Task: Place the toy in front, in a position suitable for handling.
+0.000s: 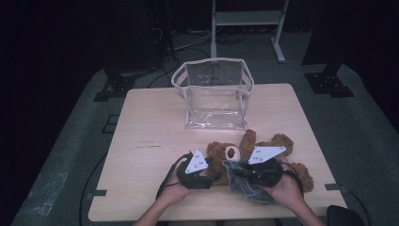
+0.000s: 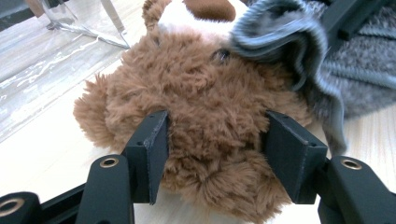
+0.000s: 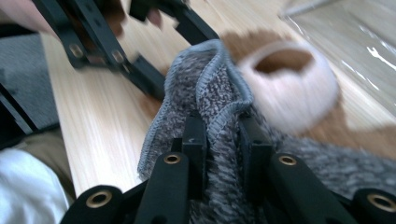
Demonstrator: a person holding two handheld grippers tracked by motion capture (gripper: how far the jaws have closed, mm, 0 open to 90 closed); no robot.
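High view, teddy bear (image 1: pixel 235 153): brown plush lying on the surface near its front edge, right of the middle, muzzle up.
Grey cloth (image 1: pixel 247 183): knitted, bunched over the bear's body, reaching toward the front edge.
Left gripper (image 2: pixel 215 154): jaws half closed and pressing into the fur on both sides of the bear's head.
Right gripper (image 3: pixel 223 140): jaws narrow, pinching a fold of the grey cloth just beside the bear's muzzle.
Hands: one on each gripper, entering over the front edge.
Clear bag (image 1: pixel 214 94): upright, open-topped, near the back edge, apart from the bear.
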